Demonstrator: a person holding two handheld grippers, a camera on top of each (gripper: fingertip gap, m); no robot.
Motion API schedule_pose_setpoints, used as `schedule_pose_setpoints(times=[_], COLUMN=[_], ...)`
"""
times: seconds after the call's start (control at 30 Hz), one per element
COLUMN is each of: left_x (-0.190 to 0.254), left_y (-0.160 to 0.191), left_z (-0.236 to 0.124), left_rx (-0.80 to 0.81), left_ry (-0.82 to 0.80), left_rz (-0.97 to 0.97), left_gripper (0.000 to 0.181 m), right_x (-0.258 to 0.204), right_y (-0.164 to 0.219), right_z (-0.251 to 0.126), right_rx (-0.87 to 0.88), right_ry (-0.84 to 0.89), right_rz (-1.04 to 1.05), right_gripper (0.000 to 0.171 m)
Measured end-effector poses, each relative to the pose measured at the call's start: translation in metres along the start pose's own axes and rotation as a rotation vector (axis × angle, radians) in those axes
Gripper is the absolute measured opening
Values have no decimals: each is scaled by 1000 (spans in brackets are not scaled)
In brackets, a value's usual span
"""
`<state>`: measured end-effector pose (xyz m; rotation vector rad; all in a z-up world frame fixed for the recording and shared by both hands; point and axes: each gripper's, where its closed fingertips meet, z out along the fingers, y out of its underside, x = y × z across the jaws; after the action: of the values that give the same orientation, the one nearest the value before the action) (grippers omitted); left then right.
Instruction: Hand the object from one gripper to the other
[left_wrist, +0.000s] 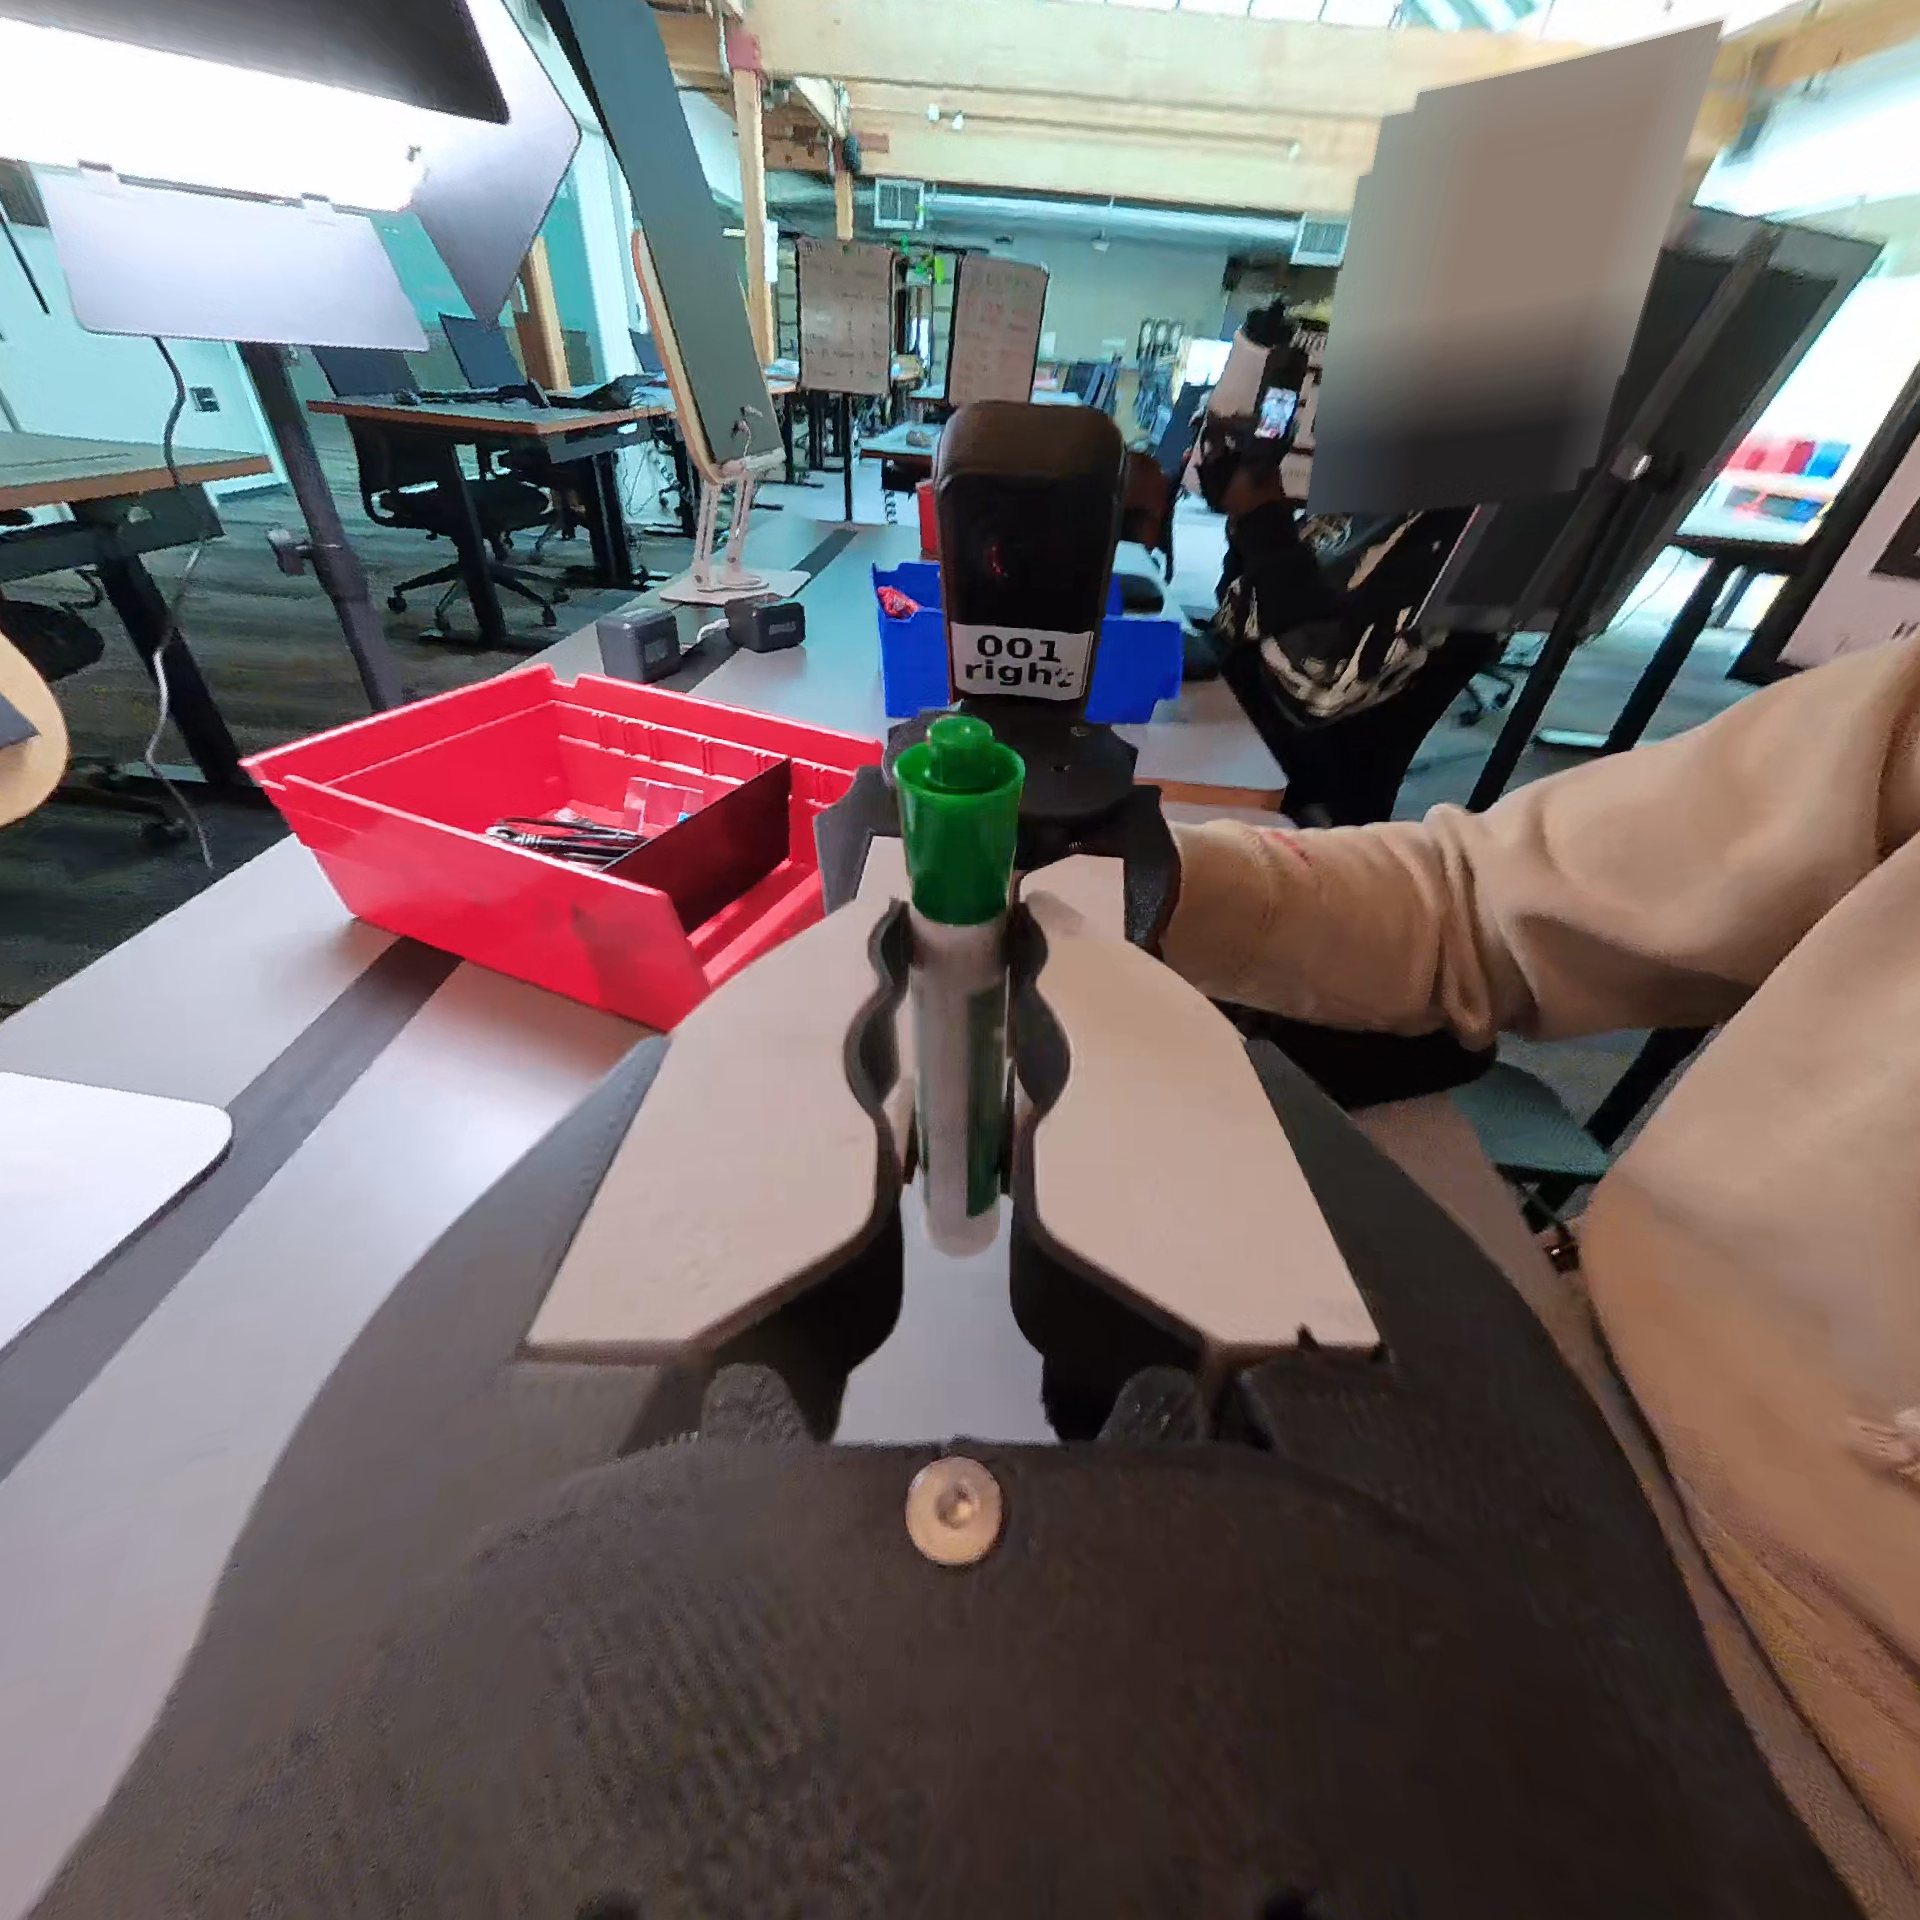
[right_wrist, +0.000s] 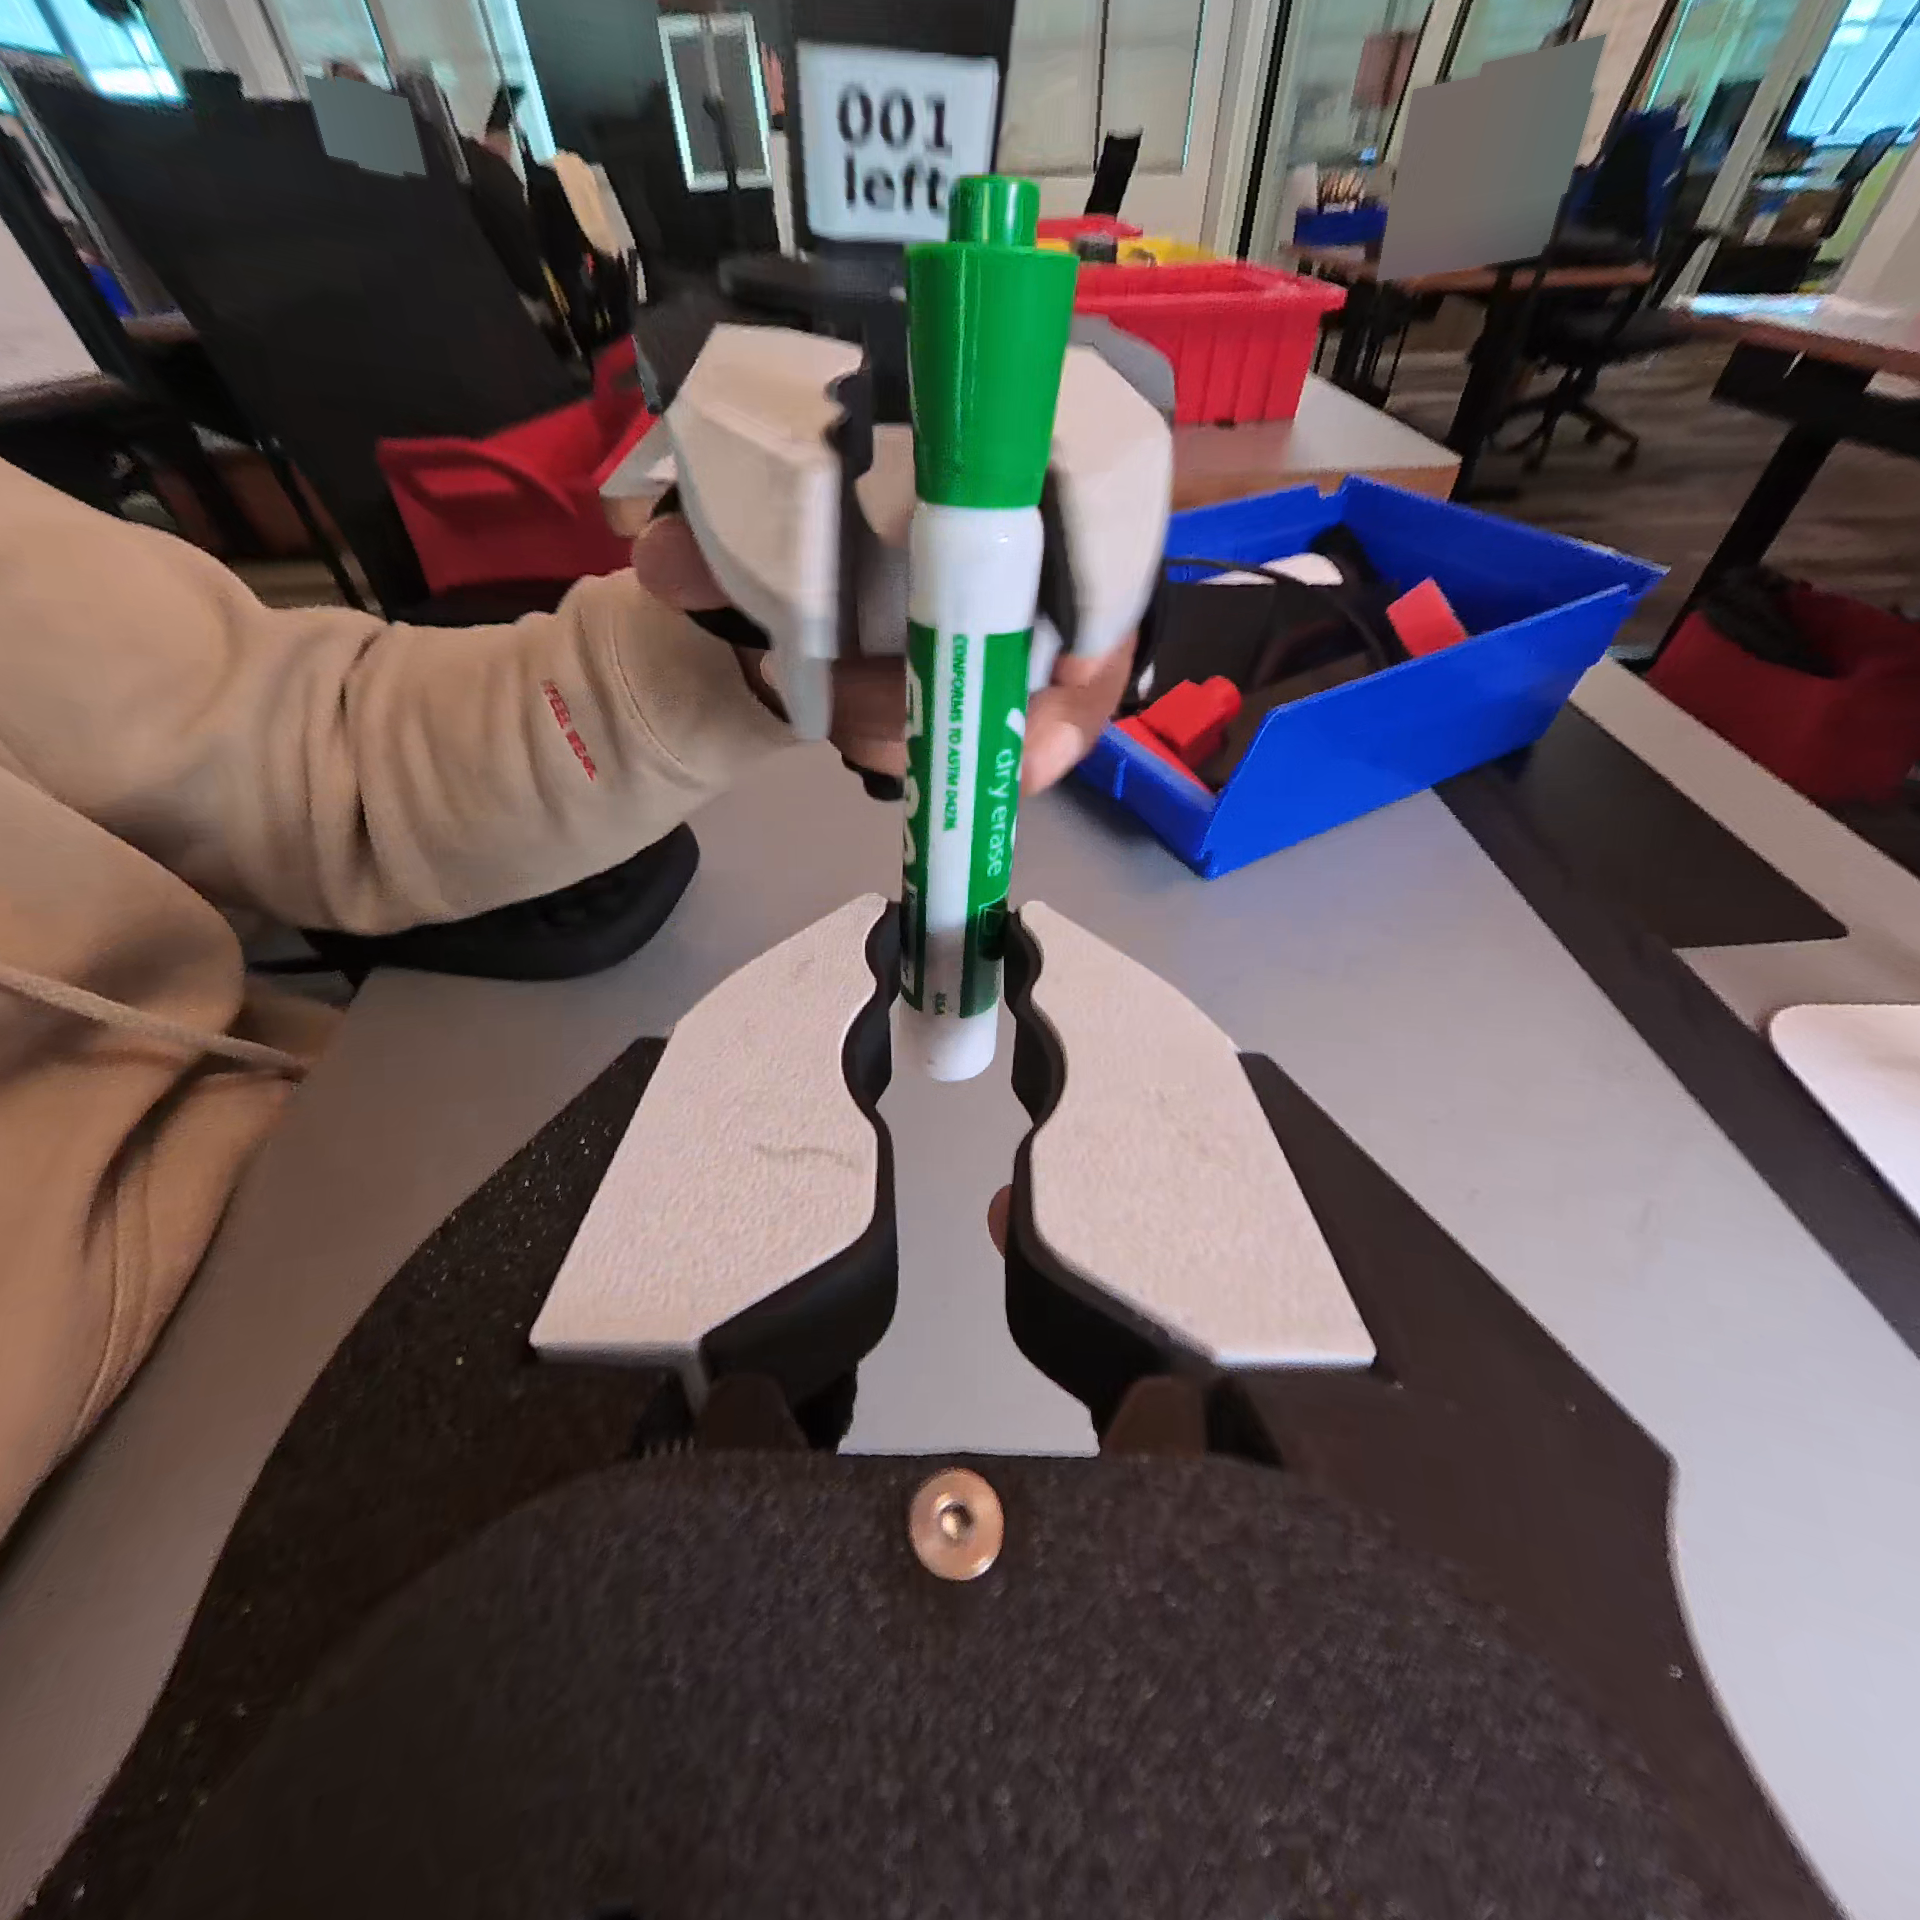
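Note:
A dry-erase marker (left_wrist: 956, 1039) with a white barrel and green cap stands upright above the grey table (right_wrist: 1403, 1091), cap on top. My left gripper (left_wrist: 958, 914) is shut on it just below the cap; in the right wrist view this gripper (right_wrist: 961, 488) shows clamped around the same spot. My right gripper (right_wrist: 956, 925) has its jaws closed around the marker's (right_wrist: 971, 727) bottom end. In the left wrist view the right gripper's black body (left_wrist: 1023, 540) faces me behind the cap; its fingertips are hidden there.
A red bin (left_wrist: 468, 831) with small items sits left of the marker. A blue bin (right_wrist: 1455, 707) with red and black parts sits to the right, and another red bin (right_wrist: 1216, 312) behind. A person's beige sleeves (right_wrist: 312, 727) reach in. A white pad (right_wrist: 1860, 1081) lies at the table edge. There is about 5 cm between the tips of the two grippers.

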<state>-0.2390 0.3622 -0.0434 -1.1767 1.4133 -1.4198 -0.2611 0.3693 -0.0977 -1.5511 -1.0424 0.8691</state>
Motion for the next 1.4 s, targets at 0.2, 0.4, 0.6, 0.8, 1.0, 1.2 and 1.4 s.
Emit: schedule_pose_setpoints(times=[0.2, 0.4, 0.6, 0.8, 1.0, 1.2, 1.4], left_x=[-9, 5, 1, 11, 4, -2, -2], left_y=[10, 38, 25, 30, 3, 12, 20], left_z=[0, 26, 9, 23, 5, -15, -27], left_rx=[-59, -178, -99, -35, 82, -89, -170], left_ry=[-22, 35, 47, 128, 128, 63, 69], left_rz=[-45, -18, -40, -56, -88, -46, -46], left_gripper=[19, 19, 38, 53, 20, 20, 20], right_x=[7, -2, 1, 4, 5, 6, 9], right_y=[-20, -43, -59, -99, -98, -54, -44], right_z=[-18, -25, -43, -77, -79, -64, -73], right_rx=[77, 201, 288, 678, 672, 281, 178], right_ry=[64, 21, 45, 32, -8, 11, 47], right_rz=[-45, -2, -23, 81, 102, -59, -116], right_gripper=[35, 18, 19, 19, 18, 16, 14])
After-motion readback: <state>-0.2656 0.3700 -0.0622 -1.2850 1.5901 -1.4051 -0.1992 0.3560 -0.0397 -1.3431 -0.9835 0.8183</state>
